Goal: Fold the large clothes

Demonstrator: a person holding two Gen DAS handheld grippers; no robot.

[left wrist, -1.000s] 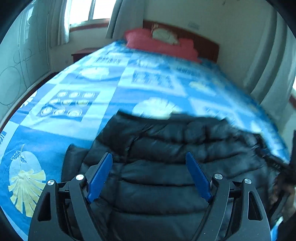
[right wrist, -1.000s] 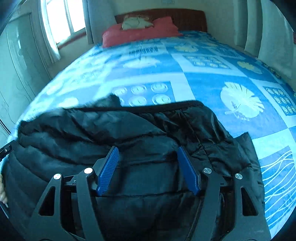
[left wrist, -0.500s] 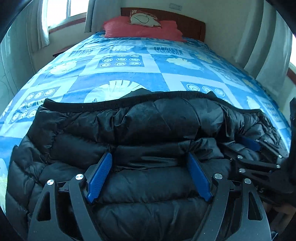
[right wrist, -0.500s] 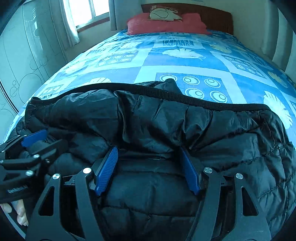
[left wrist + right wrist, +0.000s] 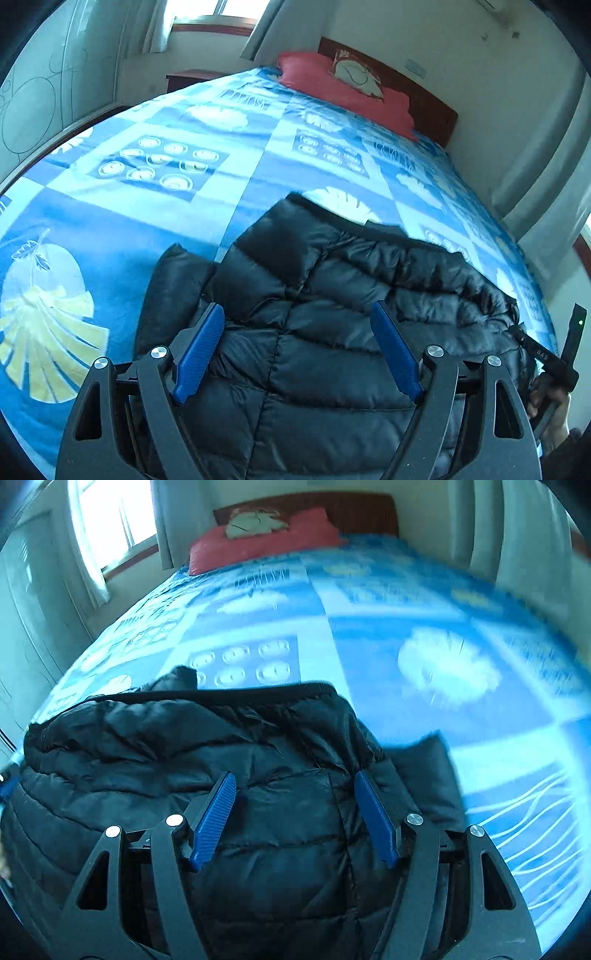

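Observation:
A black quilted puffer jacket [image 5: 332, 295] lies folded into a thick bundle on the near end of the bed; it also shows in the right wrist view [image 5: 229, 760]. My left gripper [image 5: 297, 314] is open and empty, held just above the jacket's left part. My right gripper [image 5: 293, 779] is open and empty above the jacket's right part. Part of the right gripper's handle and the hand on it [image 5: 550, 362] show at the right edge of the left wrist view. One folded part of the jacket [image 5: 170, 291] sticks out on the left.
The bed [image 5: 155, 206] has a blue patterned cover. Red pillows [image 5: 343, 88] and a wooden headboard [image 5: 436, 107] are at the far end. A window with curtains [image 5: 107, 542] is on the left wall, curtains [image 5: 546, 170] on the right.
Both grippers have swung apart: the left view turned left, the right view turned right. The right gripper has left the middle of the left view. The jacket has not visibly moved.

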